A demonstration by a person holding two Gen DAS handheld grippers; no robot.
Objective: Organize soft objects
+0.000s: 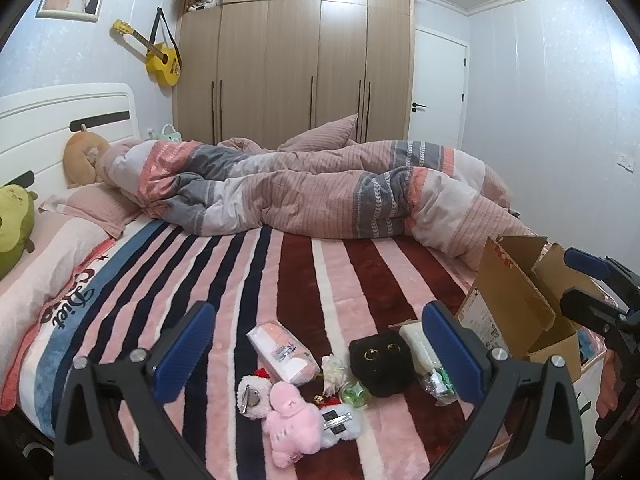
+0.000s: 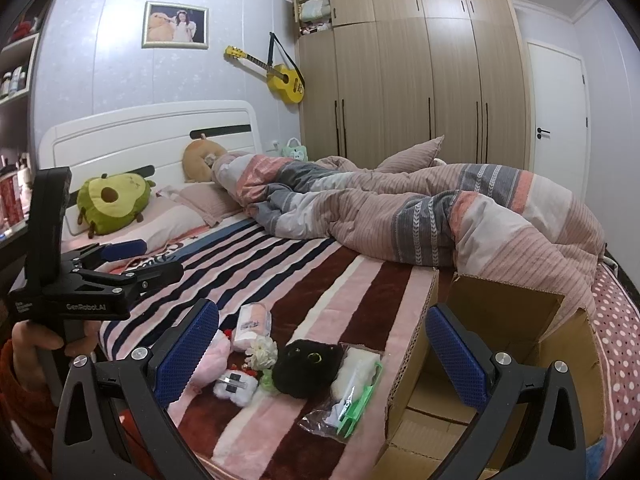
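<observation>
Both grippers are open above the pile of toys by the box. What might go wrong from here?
The small toys crowd together: closing on the black cat plush may snag the white fabric flower touching it. The clear plastic packet lies against the open cardboard box and looks slippery. The box's upright flap could block a drop.

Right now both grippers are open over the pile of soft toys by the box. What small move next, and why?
Probably lower the right gripper onto the black cat plush: it lies almost between the open fingers, nearest the open cardboard box, with nothing on top of it. The left gripper could wait above the pink plush.
</observation>
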